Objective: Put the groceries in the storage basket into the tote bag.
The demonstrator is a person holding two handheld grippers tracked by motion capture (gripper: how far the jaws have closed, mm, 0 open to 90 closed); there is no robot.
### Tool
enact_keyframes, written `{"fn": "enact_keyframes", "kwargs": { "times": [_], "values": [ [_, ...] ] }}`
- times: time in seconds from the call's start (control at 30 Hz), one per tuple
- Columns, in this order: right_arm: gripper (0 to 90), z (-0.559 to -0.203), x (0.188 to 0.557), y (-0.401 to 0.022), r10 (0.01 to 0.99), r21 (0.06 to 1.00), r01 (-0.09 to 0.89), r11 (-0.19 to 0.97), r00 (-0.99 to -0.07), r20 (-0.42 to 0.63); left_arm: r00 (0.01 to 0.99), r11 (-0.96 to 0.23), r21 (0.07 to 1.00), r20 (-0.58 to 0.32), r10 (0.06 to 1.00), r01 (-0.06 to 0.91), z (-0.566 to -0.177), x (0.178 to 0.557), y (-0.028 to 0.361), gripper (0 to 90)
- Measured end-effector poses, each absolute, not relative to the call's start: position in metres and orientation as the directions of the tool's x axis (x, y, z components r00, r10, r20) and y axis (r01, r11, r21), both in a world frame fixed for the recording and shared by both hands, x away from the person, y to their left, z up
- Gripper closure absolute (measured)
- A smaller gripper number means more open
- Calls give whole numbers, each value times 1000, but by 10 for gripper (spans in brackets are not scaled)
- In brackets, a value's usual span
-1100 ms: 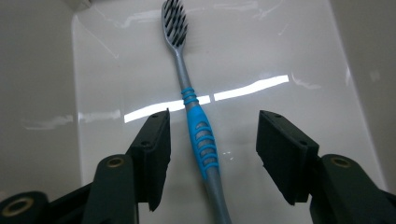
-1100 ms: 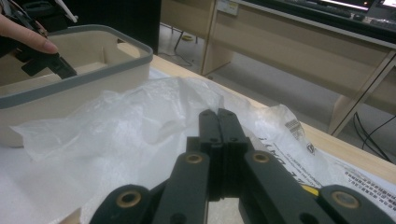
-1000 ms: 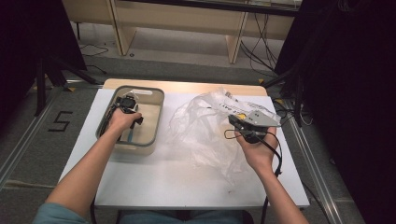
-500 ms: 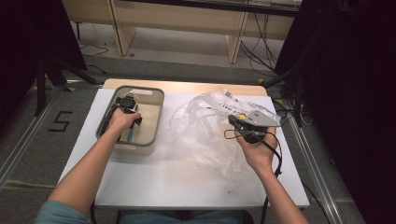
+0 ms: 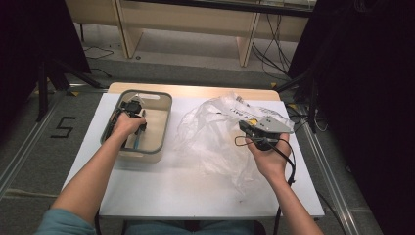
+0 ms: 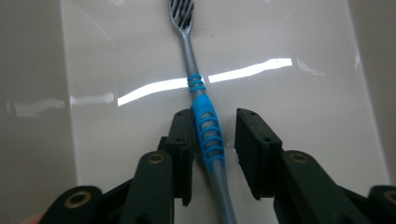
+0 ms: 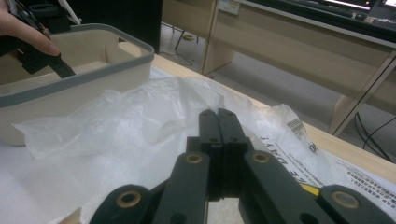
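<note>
White tabletop (image 5: pixel 186 186) runs across the lit middle of a dim room, with a wooden bench frame behind it and dark floor to either side. On its left part stands a beige bin (image 5: pixel 164 122) with a grey rim, and the left gripper (image 5: pixel 133 108) reaches down into it. Along the bin's floor lies a toothbrush (image 6: pixel 205 126), grey with a blue ribbed grip, its long axis running straight away from the gripper so that the bristle head points to the far end. The blue grip sits between the two jaws: the left pad (image 6: pixel 183 140) looks to be against it, the right pad (image 6: pixel 250 144) stands off with a gap. These jaws have just been closing and are now narrow, not yet clamped on the handle. Closing across the handle's width should catch it squarely. To the right, a crumpled clear plastic bag (image 5: pixel 215 132) lies spread on the table, and the right gripper (image 7: pixel 218 122) rests over it with its jaws pressed together, apparently nipping the film.
</note>
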State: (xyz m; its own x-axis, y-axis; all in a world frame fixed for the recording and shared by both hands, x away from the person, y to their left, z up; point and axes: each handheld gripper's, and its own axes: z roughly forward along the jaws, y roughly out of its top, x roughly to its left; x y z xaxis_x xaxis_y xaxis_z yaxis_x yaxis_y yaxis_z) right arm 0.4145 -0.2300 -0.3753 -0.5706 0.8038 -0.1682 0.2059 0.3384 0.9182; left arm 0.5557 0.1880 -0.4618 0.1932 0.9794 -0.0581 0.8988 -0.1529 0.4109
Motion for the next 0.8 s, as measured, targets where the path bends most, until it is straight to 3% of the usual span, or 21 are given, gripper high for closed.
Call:
{"fn": "enact_keyframes", "kwargs": {
  "times": [0.23,0.8],
  "values": [
    [900,-375,414,-230,804,918,206,338,-571,-168,193,-162,393,-39,980,905,-461,557,189,751],
    [900,-376,414,-229,802,917,204,342,-573,-171,255,-252,399,46,966,882,-460,556,181,786]
  ]
}}
